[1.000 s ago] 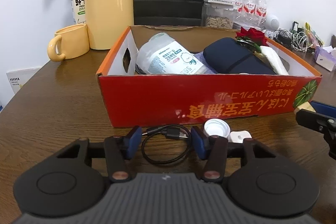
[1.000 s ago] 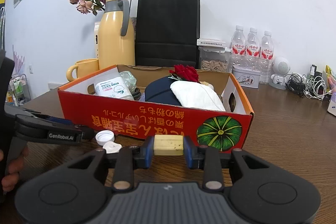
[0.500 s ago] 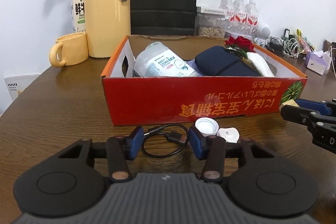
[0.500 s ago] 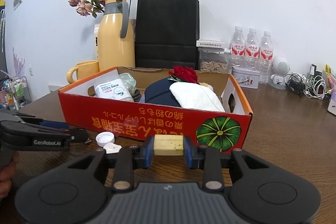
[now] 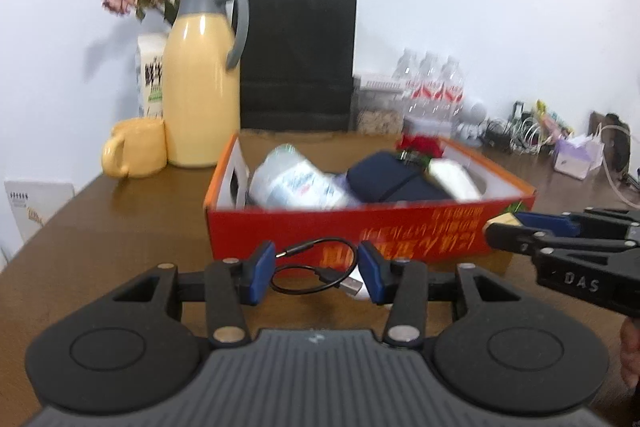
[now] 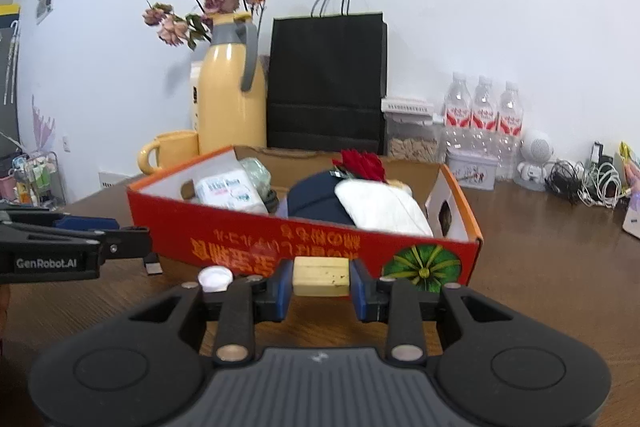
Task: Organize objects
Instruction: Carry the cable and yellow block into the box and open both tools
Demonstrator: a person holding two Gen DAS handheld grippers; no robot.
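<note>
In the left wrist view, at 6 o'clock: left gripper [image 5: 316, 267], jaws partway in, pads pinching a black cable [image 5: 308, 283] whose loop spans the gap, one plug poking up toward 12 o'clock. Looks raised off the counter [image 5: 120, 235], though hard to be sure through the blur.

At 3 o'clock in the same view: right gripper [image 5: 500, 227], reaching in from the edge with a pale yellow block [image 5: 500, 221] at its tip, near the front right corner of the red box [image 5: 360, 223].

In the right wrist view, at 6 o'clock: jaws narrowed and clamped flat on both ends of that block, just in front of the box's front wall. At 9 o'clock, the left gripper again, a plug hanging under its tip. Between the two, a white cap [image 6: 216, 277] on the counter.

Inside the box: a labelled clear bottle [image 5: 296, 183] toward 9 o'clock, a navy pouch [image 5: 392, 179] in the middle, a white cloth [image 6: 380, 207] and a red rose [image 6: 362, 163] toward 3 o'clock.

Behind the box, at 11 o'clock: a yellow jug [image 5: 202, 87] and yellow mug [image 5: 136, 151]; at 12 o'clock, a black bag [image 5: 296, 59].
</note>
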